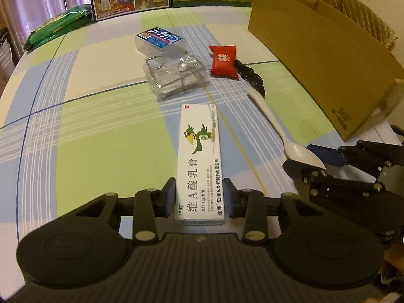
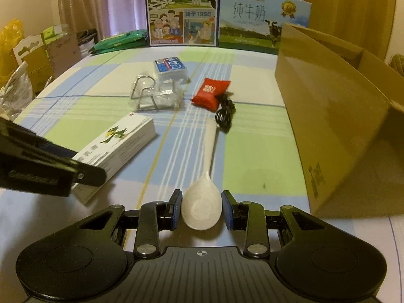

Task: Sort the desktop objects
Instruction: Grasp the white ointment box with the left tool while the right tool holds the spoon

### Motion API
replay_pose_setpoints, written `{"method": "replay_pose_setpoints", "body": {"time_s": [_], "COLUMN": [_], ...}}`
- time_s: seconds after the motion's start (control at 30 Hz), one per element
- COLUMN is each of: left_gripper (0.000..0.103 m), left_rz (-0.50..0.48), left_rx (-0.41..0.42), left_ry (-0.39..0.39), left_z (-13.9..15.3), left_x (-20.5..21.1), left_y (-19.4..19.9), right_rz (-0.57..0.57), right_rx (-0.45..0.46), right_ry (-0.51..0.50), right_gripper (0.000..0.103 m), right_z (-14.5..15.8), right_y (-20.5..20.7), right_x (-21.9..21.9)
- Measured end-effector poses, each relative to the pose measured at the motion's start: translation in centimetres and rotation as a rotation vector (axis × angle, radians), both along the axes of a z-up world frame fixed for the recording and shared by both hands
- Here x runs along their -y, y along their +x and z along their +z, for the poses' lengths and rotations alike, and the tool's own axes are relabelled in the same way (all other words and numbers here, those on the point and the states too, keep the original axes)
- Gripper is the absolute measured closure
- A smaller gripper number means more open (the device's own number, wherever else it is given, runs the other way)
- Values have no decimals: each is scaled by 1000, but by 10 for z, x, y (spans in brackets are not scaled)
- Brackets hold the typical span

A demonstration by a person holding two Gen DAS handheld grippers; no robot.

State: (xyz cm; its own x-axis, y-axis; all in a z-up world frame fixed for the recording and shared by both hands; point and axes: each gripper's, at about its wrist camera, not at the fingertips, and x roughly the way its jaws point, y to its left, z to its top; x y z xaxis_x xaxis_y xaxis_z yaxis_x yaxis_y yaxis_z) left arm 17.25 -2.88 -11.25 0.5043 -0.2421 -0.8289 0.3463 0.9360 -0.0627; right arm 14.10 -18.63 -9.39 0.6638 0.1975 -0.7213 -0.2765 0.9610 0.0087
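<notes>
A long white ointment box (image 1: 199,156) with a green bird print lies on the checked tablecloth. My left gripper (image 1: 200,197) is shut on its near end, a pad against each long side. The same box (image 2: 118,141) shows at the left of the right wrist view, with a left finger (image 2: 83,174) beside it. A white spoon (image 2: 203,202) lies with its handle pointing away. My right gripper (image 2: 202,204) is shut on its bowl, both pads touching the rim. In the left wrist view the right gripper (image 1: 303,157) sits at the right edge around the spoon (image 1: 267,116).
Mid-table lie a clear case of binder clips (image 1: 174,75), a blue-labelled clear box (image 1: 159,40), a red packet (image 1: 223,60) and a coiled black cable (image 1: 252,75). An open cardboard box (image 1: 315,58) stands on the right. Milk cartons (image 2: 181,10) and green packs (image 1: 58,25) line the far edge.
</notes>
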Motion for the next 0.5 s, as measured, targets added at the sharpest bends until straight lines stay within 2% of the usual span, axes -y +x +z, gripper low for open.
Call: {"method": "replay_pose_setpoints", "body": {"time_s": [0.03, 0.1, 0.33, 0.5], "left_gripper": [59, 51, 51, 51], "left_rz": [2, 2, -3, -16], "left_rx": [18, 46, 64, 84], "left_ry": [5, 16, -10, 8], "left_z": [1, 3, -5, -7], "left_x": [0, 1, 5, 9], "left_y": [-2, 0, 14, 16], "right_rz": [-1, 0, -13, -30], "right_rx": [2, 13, 44, 47], "right_ry": [-1, -2, -6, 3], "right_gripper": [72, 72, 70, 70], "right_z": [0, 0, -3, -4], "right_y": [-2, -4, -3, -4], "right_x": [0, 0, 1, 2]}}
